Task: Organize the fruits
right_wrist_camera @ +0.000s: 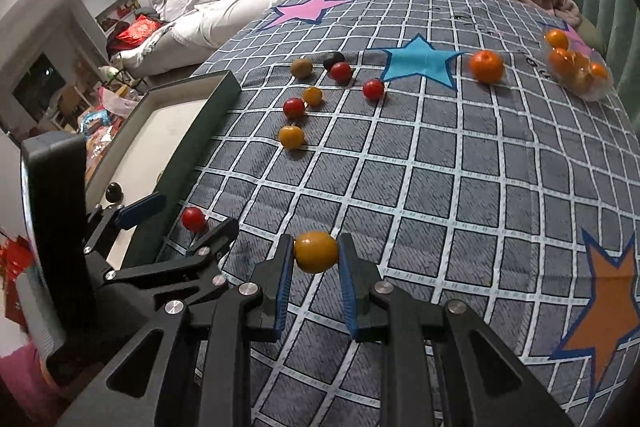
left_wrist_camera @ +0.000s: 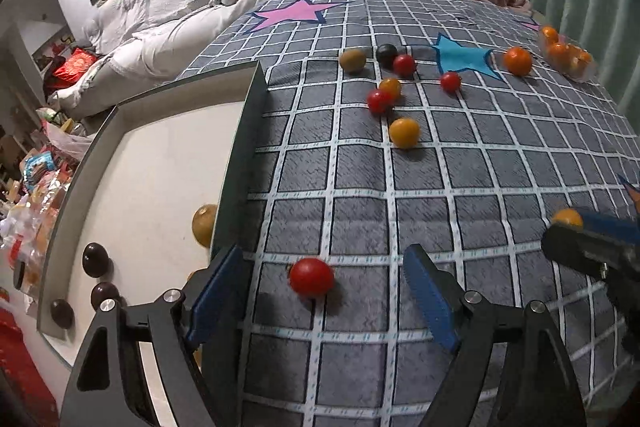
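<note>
Left gripper (left_wrist_camera: 324, 291) — jaws wide apart, holding nothing; a red tomato (left_wrist_camera: 311, 277) lies on the checked cloth (left_wrist_camera: 440, 167) between them, just beside the tray (left_wrist_camera: 248, 131) wall. Right gripper (right_wrist_camera: 316, 255) — clamped on a yellow tomato (right_wrist_camera: 316, 251). Tray sits at the cloth's left edge, holding dark fruits (left_wrist_camera: 96, 259). More tomatoes (left_wrist_camera: 404, 133) and an orange (left_wrist_camera: 517, 60) lie scattered toward the far edge.

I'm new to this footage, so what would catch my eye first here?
The right gripper is clamped on a yellow fruit in the foreground. The open left gripper frames a red tomato on the checked cloth, beside the tray.
</note>
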Motion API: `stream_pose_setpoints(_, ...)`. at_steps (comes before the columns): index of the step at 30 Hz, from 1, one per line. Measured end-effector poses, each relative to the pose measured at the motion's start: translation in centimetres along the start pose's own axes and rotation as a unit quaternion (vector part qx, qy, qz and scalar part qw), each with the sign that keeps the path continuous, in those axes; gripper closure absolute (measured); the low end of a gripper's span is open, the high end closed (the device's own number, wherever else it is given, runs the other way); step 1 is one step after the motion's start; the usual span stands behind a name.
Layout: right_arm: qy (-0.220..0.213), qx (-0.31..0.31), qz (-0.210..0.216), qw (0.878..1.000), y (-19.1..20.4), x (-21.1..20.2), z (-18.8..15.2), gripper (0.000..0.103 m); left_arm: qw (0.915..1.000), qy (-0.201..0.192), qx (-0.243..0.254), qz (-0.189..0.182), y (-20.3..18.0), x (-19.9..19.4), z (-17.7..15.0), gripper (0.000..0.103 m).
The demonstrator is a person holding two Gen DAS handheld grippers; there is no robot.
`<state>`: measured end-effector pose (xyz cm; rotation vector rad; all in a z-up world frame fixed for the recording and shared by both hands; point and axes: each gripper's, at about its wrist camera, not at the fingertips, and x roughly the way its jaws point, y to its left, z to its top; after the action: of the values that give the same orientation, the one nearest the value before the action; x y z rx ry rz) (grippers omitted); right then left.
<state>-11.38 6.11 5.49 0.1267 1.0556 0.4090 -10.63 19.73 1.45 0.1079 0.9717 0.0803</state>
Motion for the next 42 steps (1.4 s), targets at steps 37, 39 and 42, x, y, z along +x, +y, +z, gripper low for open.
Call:
stream_pose_setpoints(37, -0.018, 0.077, 0.046, 0.996, -5.0, 0.1, -2.3, 0.079, 0.998, 0.001, -0.034, -0.054, 0.6, -0.4, -1.5, 0.056)
stream_pose_setpoints(39, -0.018, 0.078, 0.047, 0.996, -5.1, 0.1, -2.4, 0.079, 0.9987, -0.004, -0.033, -0.038, 0.7, -0.4, -2.2, 0.043)
stream_pose_setpoints(42, -0.017, 0.08, 0.047, 0.996, -5.3, 0.2, -2.4, 0.079, 0.999, -0.012, -0.027, -0.035, 0.5, -0.7, -2.8, 0.043)
